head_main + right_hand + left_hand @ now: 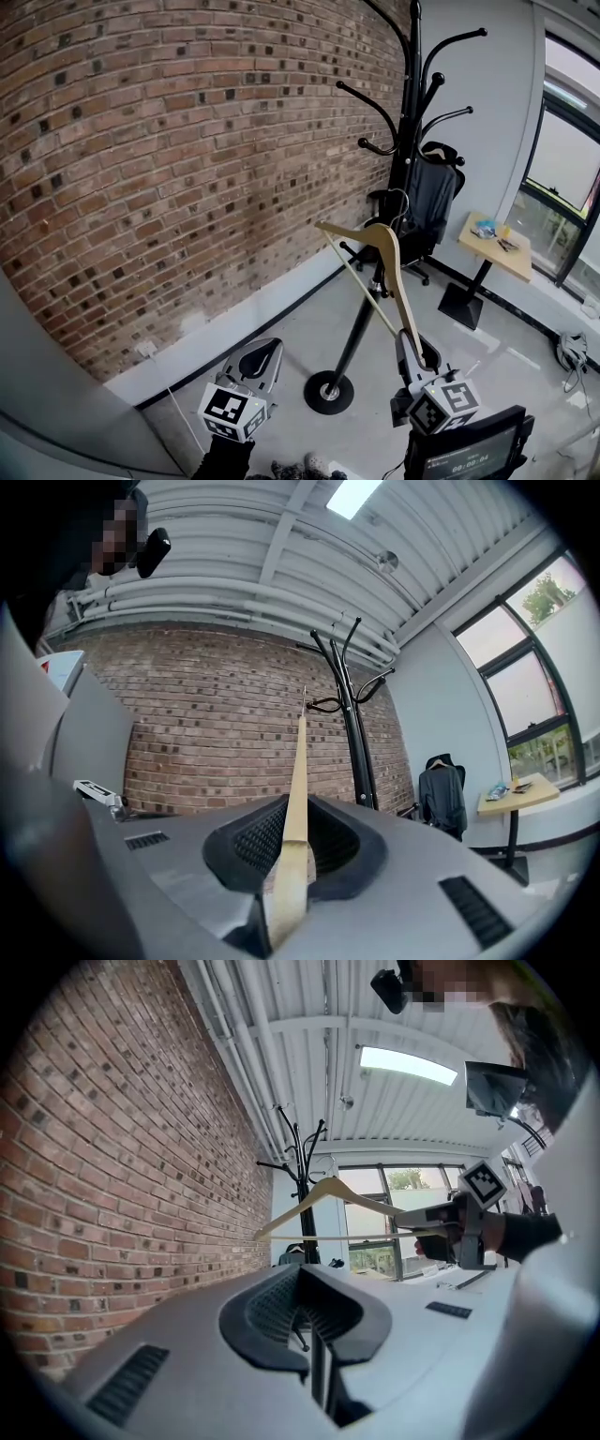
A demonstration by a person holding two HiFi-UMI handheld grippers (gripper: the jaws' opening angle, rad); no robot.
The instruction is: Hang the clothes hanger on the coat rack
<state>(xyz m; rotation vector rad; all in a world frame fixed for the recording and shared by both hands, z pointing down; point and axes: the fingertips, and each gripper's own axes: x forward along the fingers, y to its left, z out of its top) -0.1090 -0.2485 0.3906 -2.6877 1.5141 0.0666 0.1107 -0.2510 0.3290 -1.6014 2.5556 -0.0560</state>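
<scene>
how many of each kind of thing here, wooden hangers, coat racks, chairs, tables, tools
wooden hanger: 1
coat rack: 1
chair: 1
table: 1
tools: 2, left tool, right tool
total: 6

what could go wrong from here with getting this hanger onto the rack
1. The right claw grips the hanger only at one shoulder tip, so it may pivot or slip.
2. Its small wire hook sits far from the grip, so it could miss the coat rack prongs.
3. A bump may rock the rack on its round base.
</scene>
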